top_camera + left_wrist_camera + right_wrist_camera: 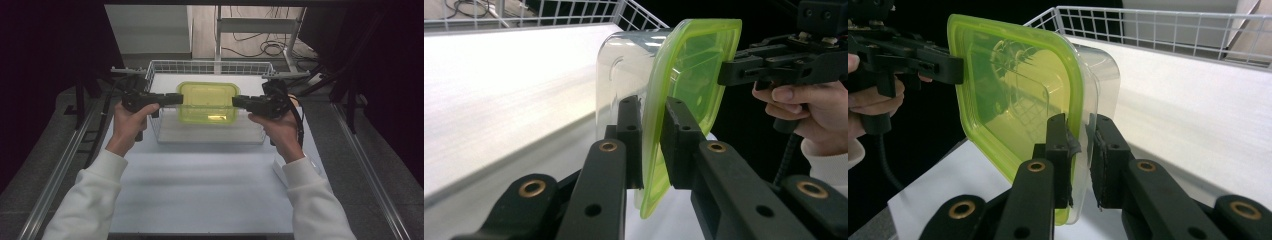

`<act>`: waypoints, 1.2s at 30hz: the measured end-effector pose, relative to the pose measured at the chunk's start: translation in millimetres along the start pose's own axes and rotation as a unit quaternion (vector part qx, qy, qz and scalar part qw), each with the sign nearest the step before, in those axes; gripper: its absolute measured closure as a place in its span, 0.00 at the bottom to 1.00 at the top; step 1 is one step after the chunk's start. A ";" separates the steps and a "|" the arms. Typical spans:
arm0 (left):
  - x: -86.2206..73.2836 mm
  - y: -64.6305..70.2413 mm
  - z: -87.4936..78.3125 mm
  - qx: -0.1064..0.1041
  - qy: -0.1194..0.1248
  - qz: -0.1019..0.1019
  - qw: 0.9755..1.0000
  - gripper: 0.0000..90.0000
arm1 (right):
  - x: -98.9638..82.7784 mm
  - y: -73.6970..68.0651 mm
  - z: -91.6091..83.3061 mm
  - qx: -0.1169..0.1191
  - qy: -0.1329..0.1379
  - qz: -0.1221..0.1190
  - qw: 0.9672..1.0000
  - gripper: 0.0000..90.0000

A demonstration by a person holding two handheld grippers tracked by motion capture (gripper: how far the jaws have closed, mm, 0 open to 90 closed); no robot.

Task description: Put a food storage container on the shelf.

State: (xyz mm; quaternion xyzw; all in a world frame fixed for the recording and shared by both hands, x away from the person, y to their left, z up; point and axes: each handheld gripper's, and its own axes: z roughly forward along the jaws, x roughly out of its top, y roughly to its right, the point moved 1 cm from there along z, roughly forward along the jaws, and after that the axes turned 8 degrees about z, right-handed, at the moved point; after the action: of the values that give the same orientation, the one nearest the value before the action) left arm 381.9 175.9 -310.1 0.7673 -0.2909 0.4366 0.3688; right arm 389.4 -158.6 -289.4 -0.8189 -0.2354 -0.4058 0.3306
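Observation:
A clear plastic food container (pixel 208 102) with a yellow-green lid hangs level above the wire basket (pixel 210 66), held by both ends. My left gripper (pixel 176 98) is shut on the lid's rim at the container's left end. In the left gripper view the green lid (pixel 689 65) passes between the pads (pixel 631 125) and the clear tub bulges to the left. My right gripper (pixel 239 102) is shut on the rim at the right end. In the right gripper view its jaws (pixel 1080 150) pinch the lid (pixel 1013 85) edge and tub lip.
The white wire basket (pixel 1158 25) stands on a white table (pixel 200 180) with its floor bare under the container. A small white box (pixel 281 167) lies by the right forearm. Black curtains flank both sides, and cables lie on the floor beyond.

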 end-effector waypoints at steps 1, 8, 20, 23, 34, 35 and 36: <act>2.4 -7.5 3.0 -0.002 0.001 -0.006 1.000 0.89 | 3.9 2.5 3.6 -0.002 0.001 0.003 1.000 0.88; 11.4 -21.8 8.2 0.000 0.006 -0.014 1.000 0.89 | 18.1 14.2 14.7 0.006 0.015 0.014 1.000 0.89; 27.0 -50.7 28.7 -0.003 0.000 -0.025 1.000 0.89 | 35.3 38.1 30.9 0.003 0.010 0.033 0.999 0.89; 30.1 -56.4 33.3 -0.004 0.000 -0.030 1.000 0.89 | 38.1 44.9 34.8 0.005 0.010 0.038 0.999 0.89; 29.2 -85.8 52.6 -0.009 -0.023 -0.070 0.997 0.90 | 42.3 73.5 59.0 0.015 0.000 0.082 0.997 0.89; 29.5 -87.8 53.6 -0.011 -0.019 -0.076 0.997 0.90 | 43.2 77.1 60.6 0.020 -0.002 0.092 0.996 0.89; 30.4 -90.1 55.2 -0.011 -0.014 -0.087 0.996 0.89 | 43.7 78.3 61.3 0.021 -0.003 0.095 0.995 0.89</act>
State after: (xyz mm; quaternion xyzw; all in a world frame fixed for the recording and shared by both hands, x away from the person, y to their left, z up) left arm 489.9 177.2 -330.5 0.7916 -0.2336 0.3886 0.4097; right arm 496.3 -161.1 -308.7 -0.8316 -0.1656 -0.3652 0.3842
